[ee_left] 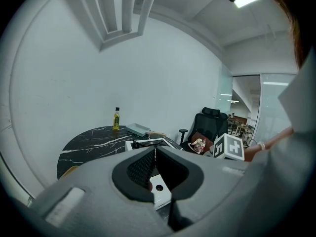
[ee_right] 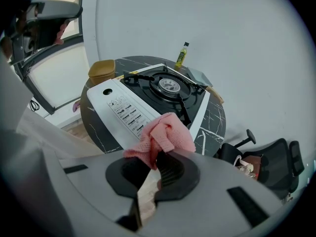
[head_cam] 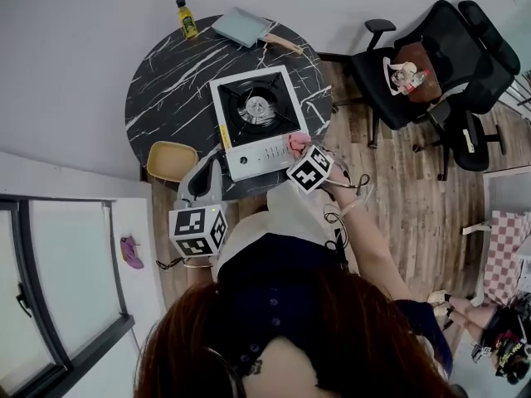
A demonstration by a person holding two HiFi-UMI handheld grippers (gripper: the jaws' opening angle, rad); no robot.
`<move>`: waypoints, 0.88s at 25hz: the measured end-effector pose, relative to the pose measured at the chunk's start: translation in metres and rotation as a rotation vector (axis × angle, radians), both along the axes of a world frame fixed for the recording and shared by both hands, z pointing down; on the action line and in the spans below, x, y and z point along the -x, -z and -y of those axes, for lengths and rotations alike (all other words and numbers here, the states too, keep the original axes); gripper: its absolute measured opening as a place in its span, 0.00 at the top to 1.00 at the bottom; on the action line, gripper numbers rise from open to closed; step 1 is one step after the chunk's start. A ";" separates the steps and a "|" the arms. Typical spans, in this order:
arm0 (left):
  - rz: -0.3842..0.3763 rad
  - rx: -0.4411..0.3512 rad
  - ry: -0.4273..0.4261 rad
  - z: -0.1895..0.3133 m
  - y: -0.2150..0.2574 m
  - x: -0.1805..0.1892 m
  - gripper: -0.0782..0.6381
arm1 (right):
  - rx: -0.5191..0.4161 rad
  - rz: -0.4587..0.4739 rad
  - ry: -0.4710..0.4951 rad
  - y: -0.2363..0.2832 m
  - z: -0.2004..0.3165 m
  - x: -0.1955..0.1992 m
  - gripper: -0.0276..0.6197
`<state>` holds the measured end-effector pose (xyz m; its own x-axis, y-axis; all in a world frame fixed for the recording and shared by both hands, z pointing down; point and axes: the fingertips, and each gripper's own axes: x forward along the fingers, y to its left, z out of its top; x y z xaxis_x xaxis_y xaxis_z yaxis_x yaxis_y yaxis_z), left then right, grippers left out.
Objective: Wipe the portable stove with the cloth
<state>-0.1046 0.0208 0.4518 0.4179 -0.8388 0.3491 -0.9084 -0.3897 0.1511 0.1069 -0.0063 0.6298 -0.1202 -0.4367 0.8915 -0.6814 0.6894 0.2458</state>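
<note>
The portable stove (head_cam: pixel 257 118) is white with a black burner top and stands mid-table on the round black marble table (head_cam: pixel 166 89). My right gripper (head_cam: pixel 297 149) is shut on a bunched pink cloth (head_cam: pixel 295 143) at the stove's front right corner. In the right gripper view the cloth (ee_right: pixel 165 134) sticks out of the jaws of that gripper (ee_right: pixel 159 154), just above the stove's white control panel (ee_right: pixel 123 113). My left gripper (head_cam: pixel 217 160) hovers at the stove's front left, jaws together and empty. The left gripper view looks over its tips (ee_left: pixel 155 150) toward the stove (ee_left: pixel 148 142).
A yellow container (head_cam: pixel 170 161) sits at the table's near left edge. At the far edge stand an oil bottle (head_cam: pixel 187 17) and a grey tray (head_cam: pixel 241 26). Black office chairs (head_cam: pixel 431 65) stand to the right on the wooden floor.
</note>
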 end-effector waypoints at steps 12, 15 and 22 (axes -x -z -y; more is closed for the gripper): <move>-0.006 0.001 0.013 -0.003 -0.001 0.001 0.87 | 0.020 0.079 -0.003 0.001 -0.003 0.026 0.91; -0.005 -0.001 0.014 -0.003 -0.001 0.002 0.87 | 0.021 0.097 0.001 0.001 -0.003 0.033 0.91; -0.003 0.004 0.023 -0.007 -0.002 0.007 0.87 | 0.033 0.122 0.017 -0.002 -0.005 0.050 0.91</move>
